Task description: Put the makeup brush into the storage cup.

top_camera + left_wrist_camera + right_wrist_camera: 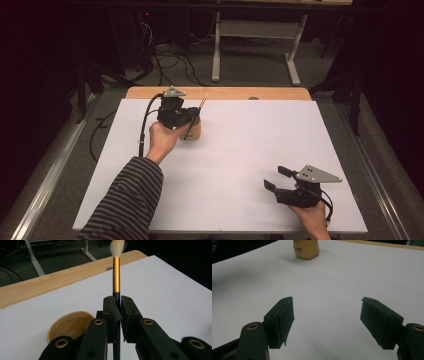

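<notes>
White sheeting covers the desk (240, 165), with a wooden edge along its far side and a dark room with cables behind. Left tongs (117, 315): clamped narrow on the dark shaft of a brush (116, 275), just below its gold ferrule; the pale bristle tuft points away from the camera, up and out. In the high view the left tongs (192, 116) hang over a small wooden cup (192, 131) at the far left of the desk, the brush (203, 100) slanting out above its rim (whether the lower end touches the cup cannot be told). The open mouth of the cup (70, 326) lies just beside and below the jaws in the left gripper view. Right tongs (327, 322): spread wide, holding nothing, resting low near the front right corner (275, 179), well apart from the cup (306, 250). Handling, as a judgement: the brush is light, stiff and slender, with a smooth shaft that may pivot or slip between the pads; the bristles are soft and easily splayed, so the hold belongs on the shaft, never the tuft.
</notes>
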{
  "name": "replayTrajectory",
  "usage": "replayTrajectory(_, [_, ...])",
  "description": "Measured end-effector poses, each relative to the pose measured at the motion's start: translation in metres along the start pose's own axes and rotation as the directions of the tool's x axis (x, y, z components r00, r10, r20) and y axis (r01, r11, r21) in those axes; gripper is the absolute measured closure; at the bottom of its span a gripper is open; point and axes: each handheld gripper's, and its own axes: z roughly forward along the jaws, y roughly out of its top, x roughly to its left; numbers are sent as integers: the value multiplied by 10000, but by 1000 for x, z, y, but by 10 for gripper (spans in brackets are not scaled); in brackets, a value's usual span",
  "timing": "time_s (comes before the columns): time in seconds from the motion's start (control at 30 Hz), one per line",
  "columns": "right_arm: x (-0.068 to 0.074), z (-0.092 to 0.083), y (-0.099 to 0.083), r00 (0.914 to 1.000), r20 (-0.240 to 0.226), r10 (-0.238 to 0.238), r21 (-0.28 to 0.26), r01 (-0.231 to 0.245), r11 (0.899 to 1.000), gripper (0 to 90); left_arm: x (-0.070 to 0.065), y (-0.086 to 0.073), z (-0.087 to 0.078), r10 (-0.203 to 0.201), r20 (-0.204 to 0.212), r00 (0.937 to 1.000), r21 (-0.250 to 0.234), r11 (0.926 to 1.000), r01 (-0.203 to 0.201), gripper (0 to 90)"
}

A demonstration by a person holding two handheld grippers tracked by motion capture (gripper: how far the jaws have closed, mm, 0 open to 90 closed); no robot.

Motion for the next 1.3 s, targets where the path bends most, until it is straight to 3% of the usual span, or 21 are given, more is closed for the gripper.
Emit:
replayTrajectory(0.7, [-2,3,-1,10000,-6,-3,96,3,10000,284,25,9,20,-309,-508,9982,-455,9986,286,831])
replayTrajectory(1.3, [-1,1,-1,10000,-36,-89,60,89,9999,283,29,14,43,-263,-1026,9944,-684,9975,194,831])
